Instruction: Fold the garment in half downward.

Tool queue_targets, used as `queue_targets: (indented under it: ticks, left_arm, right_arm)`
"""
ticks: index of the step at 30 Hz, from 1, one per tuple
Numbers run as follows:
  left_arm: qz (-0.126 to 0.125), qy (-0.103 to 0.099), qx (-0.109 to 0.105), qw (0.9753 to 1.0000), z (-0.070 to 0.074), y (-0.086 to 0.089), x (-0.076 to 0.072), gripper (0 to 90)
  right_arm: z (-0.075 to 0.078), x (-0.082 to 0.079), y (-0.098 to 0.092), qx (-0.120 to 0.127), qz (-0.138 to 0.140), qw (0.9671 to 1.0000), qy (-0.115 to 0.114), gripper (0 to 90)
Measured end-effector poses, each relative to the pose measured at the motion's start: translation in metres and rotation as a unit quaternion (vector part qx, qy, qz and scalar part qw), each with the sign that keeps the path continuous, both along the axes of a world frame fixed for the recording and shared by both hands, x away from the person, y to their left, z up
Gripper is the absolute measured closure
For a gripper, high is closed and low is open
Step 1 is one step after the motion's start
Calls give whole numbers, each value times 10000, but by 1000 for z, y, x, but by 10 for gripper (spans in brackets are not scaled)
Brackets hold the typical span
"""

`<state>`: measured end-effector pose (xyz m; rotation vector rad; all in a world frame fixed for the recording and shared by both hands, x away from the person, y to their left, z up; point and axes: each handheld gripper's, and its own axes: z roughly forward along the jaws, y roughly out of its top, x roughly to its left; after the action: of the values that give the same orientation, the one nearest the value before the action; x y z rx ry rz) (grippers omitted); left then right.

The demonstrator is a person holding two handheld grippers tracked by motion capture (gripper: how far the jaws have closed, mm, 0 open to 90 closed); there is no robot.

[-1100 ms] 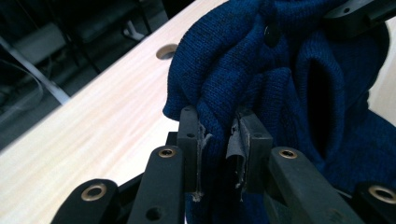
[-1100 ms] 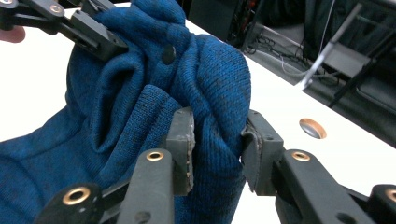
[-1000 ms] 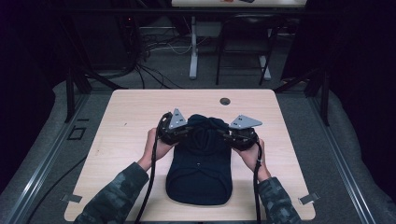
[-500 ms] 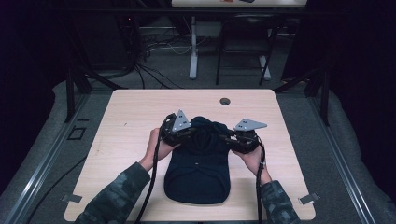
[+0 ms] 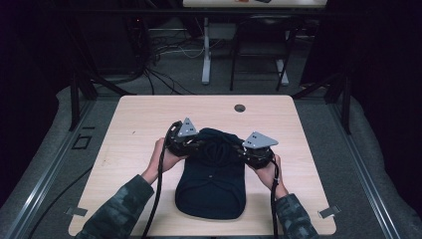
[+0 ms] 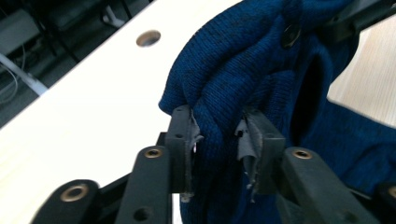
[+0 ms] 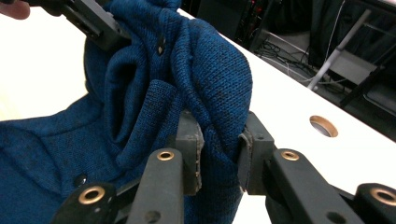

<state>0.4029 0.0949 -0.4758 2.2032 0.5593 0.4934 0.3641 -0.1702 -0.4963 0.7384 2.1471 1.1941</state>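
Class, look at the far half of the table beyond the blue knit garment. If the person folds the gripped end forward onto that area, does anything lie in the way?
Nothing visible does. Both the left gripper and right gripper already clamp the blue knit garment. The table beyond it is bare wood, apart from a round hole near the far edge.

Pale wood-look counter [image 5: 139, 144] with rounded corners, sitting on grey carpeted floor [image 5: 45, 164]. There's a round cable hole [image 5: 240, 108] near the far edge, a bit right of center. The one thing lying on it is a dark blue knit garment [image 5: 211, 189], looks like a button-up sweater, spread flat toward the near edge around the middle. Its far end is bunched up and lifted off the surface. The left and right sides of the counter are bare wood.
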Motion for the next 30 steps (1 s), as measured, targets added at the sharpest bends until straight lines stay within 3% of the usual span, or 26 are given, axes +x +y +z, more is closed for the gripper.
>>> queue_targets:
  ticks: [6,9,16,26,30]
  left_arm:
    - [36,247,64,9997,-8,5,2,528]
    - [69,396,-83,9992,-11,9,4,478]
    - [97,658,-204,9976,-16,15,10,357]
    - [-44,872,-133,9961,-25,8,17,340]
    - [-224,813,-74,9964,-25,3,15,507]
  right_arm:
    - [-2,0,0,-56,67,10000,-24,734]
    - [-1,-1,-1,-103,91,9999,-55,734]
    - [0,-3,-1,-154,170,9997,-73,733]
    - [0,-2,0,-200,272,9994,-21,732]
    - [0,-2,2,-247,264,9993,-74,732]
